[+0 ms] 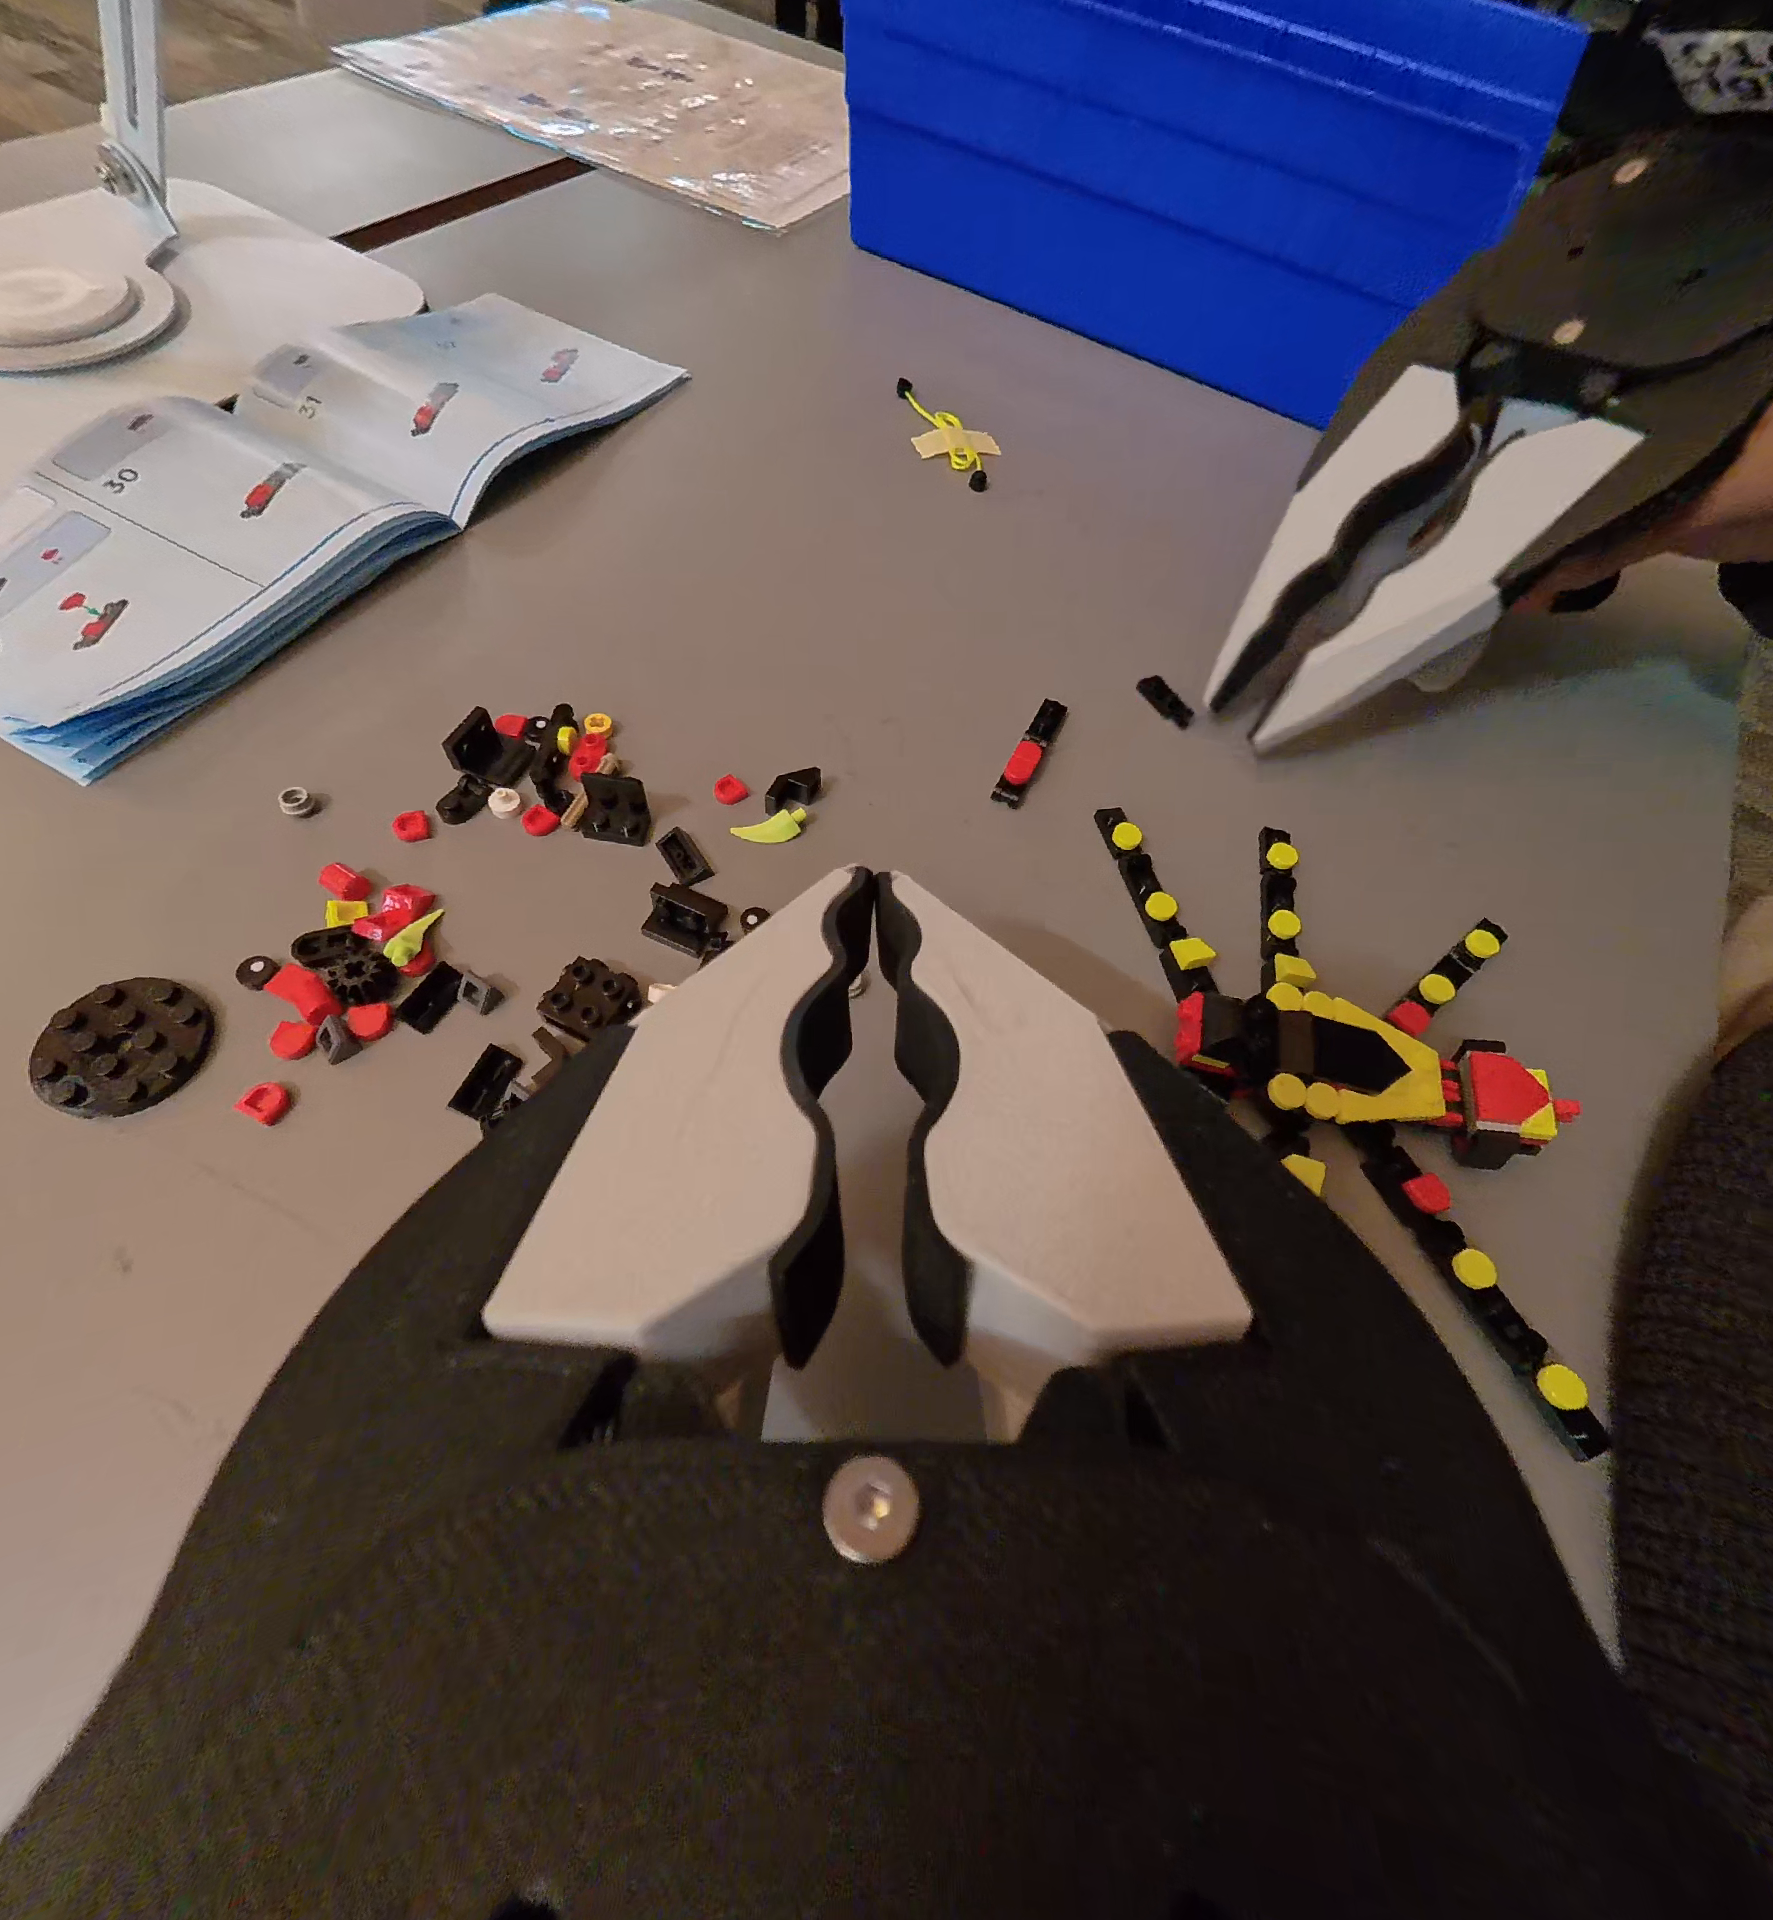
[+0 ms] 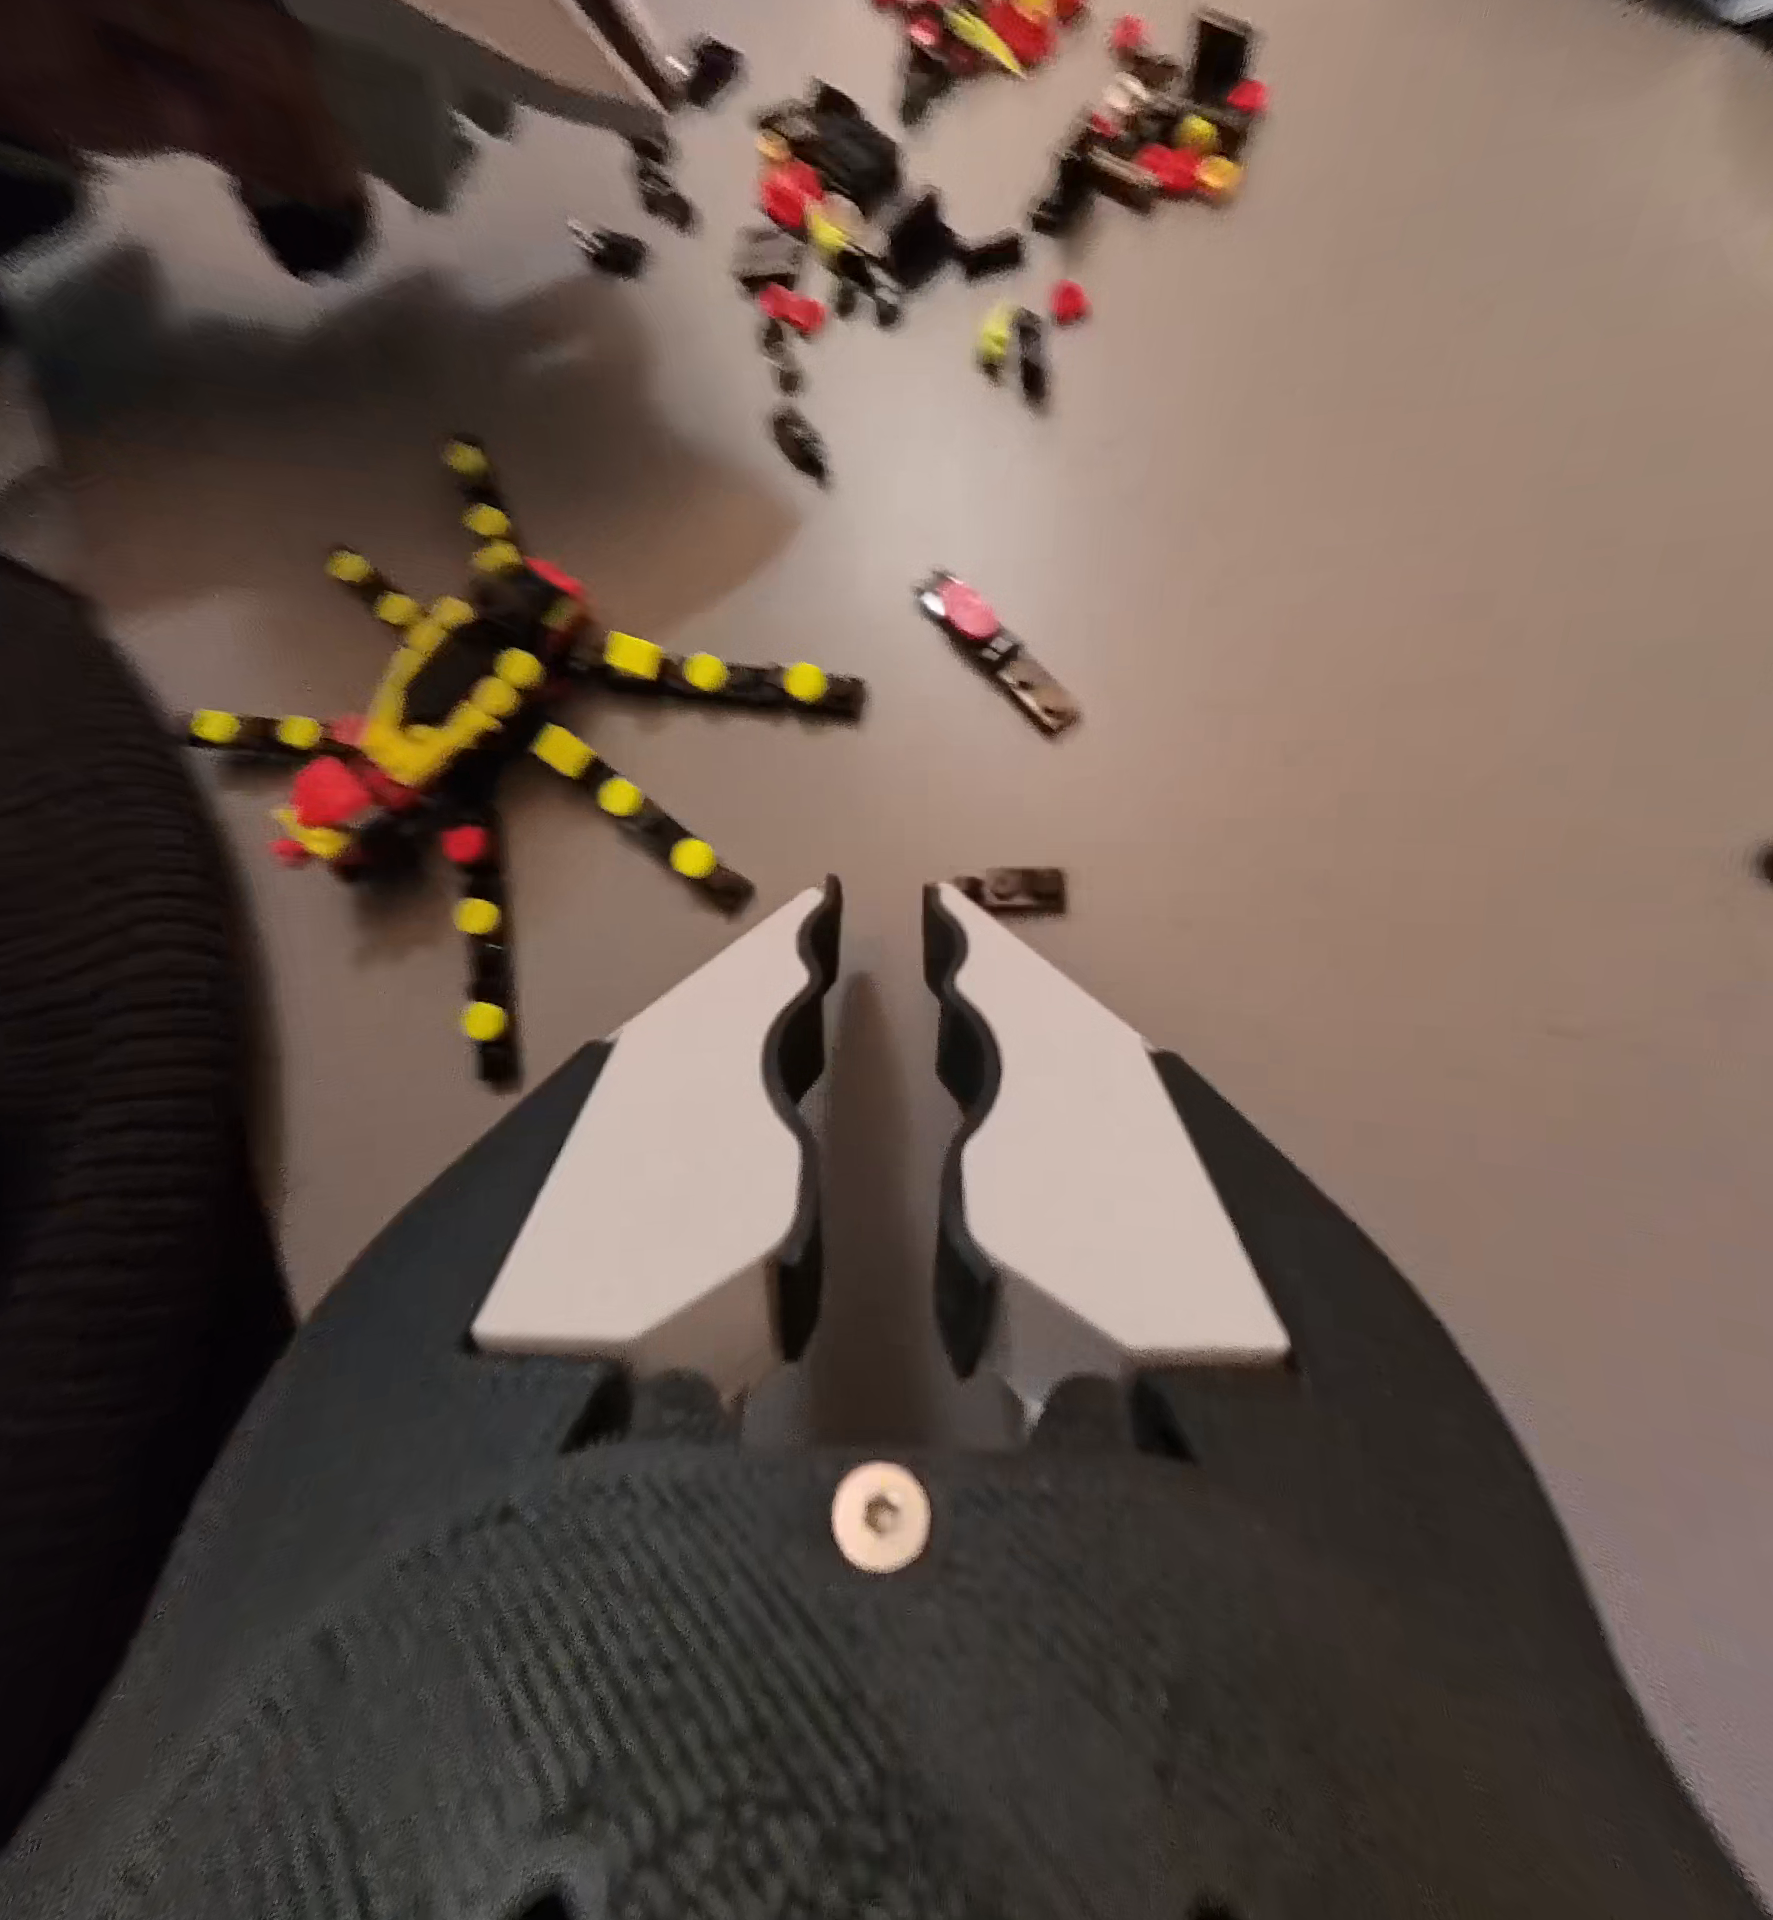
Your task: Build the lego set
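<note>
A black, yellow and red lego spider model (image 1: 1329,1060) lies on the grey table to the right of my left gripper (image 1: 874,883), which is shut with its tips touching and nothing seen between them. The model also shows in the blurred right wrist view (image 2: 456,696). My right gripper (image 2: 882,894) is open by a narrow gap, tips down near the table, and empty. A small black plate (image 2: 1017,890) lies just beside its right fingertip; it also shows in the left wrist view (image 1: 1164,699). A black strip with a red piece (image 1: 1027,753) lies between the grippers.
Loose red, black and yellow pieces (image 1: 549,769) and a round black plate (image 1: 121,1044) lie to the left. An open instruction booklet (image 1: 238,520), a white lamp base (image 1: 82,291), a blue bin (image 1: 1173,187) and a taped yellow-green string (image 1: 949,436) stand farther back. The gap from one gripper's tips to the other's is roughly 15 centimetres. Measured from the fingertips, the round black plate (image 1: 121,1044) is 15 centimetres or so from the left gripper and 30 centimetres from the right.
</note>
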